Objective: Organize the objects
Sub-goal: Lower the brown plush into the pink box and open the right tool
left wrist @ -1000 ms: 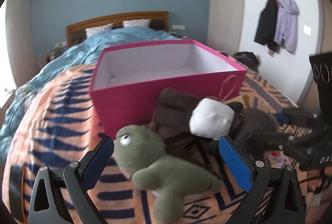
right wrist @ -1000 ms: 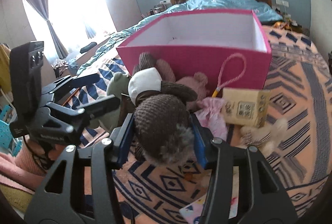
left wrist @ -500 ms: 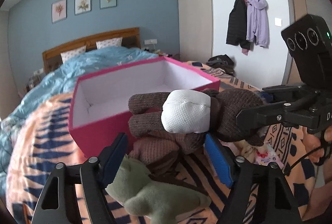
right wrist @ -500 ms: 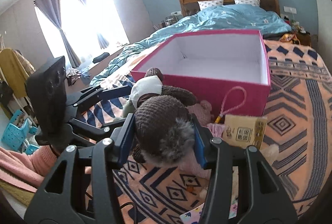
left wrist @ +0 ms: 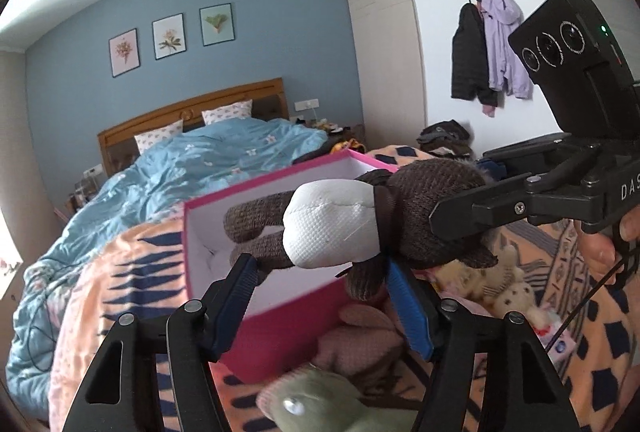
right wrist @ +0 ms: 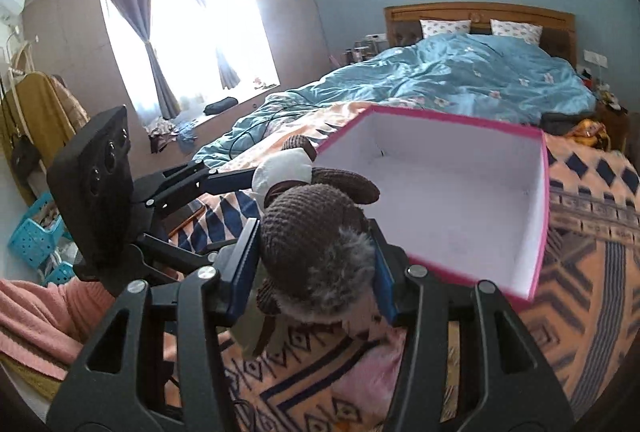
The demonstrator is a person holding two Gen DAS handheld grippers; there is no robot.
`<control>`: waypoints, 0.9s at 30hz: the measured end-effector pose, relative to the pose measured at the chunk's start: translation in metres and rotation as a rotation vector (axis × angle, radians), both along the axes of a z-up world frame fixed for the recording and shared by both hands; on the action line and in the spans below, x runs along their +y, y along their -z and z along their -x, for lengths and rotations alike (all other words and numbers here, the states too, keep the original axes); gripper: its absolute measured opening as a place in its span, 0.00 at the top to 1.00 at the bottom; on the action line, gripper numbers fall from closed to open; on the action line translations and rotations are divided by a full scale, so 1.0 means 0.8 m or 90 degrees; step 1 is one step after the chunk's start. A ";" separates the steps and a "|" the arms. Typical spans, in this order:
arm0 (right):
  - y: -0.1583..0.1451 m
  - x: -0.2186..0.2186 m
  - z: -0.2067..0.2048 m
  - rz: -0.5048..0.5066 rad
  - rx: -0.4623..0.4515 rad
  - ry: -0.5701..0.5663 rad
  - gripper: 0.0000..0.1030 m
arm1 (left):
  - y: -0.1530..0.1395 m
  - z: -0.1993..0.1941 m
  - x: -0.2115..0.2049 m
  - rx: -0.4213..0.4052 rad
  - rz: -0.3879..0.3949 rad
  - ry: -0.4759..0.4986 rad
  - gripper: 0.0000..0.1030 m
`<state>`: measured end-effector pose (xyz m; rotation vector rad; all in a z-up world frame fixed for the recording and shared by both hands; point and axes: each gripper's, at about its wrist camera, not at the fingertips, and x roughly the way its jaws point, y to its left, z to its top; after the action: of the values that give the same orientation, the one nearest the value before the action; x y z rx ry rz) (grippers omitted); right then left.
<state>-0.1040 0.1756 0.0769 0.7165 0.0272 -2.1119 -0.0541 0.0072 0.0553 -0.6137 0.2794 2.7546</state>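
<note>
Right gripper (right wrist: 314, 264) was clamped on the brown knitted plush toy's (right wrist: 316, 232) head; left gripper (left wrist: 320, 296) jaws were closing around its legs, pads touching it. Toy hung in the air, level with the near rim of the open pink box (right wrist: 460, 192), whose white inside was bare. Green plush (left wrist: 320, 408) and pink plush (left wrist: 360, 336) lay on the patterned blanket (right wrist: 580, 232) just beside the box's near wall.

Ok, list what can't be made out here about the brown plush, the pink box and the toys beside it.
- Left wrist view: the brown plush toy has its head end hidden behind the right gripper.
- Left wrist view: the green plush is cut off by the bottom edge and blurred.
- Left wrist view: the pink box floor is screened by the plush.
- Right wrist view: the toys beside the box are hidden behind the right gripper's frame.
</note>
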 end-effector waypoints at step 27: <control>0.079 -0.038 0.177 -0.061 -0.167 0.114 0.34 | 0.031 0.066 -0.036 -0.077 -0.041 -0.056 0.35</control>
<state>-0.2453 0.1452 0.0133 1.0823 -0.0830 -2.1796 -0.1068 -0.0217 0.0302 -0.7890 0.1395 2.7836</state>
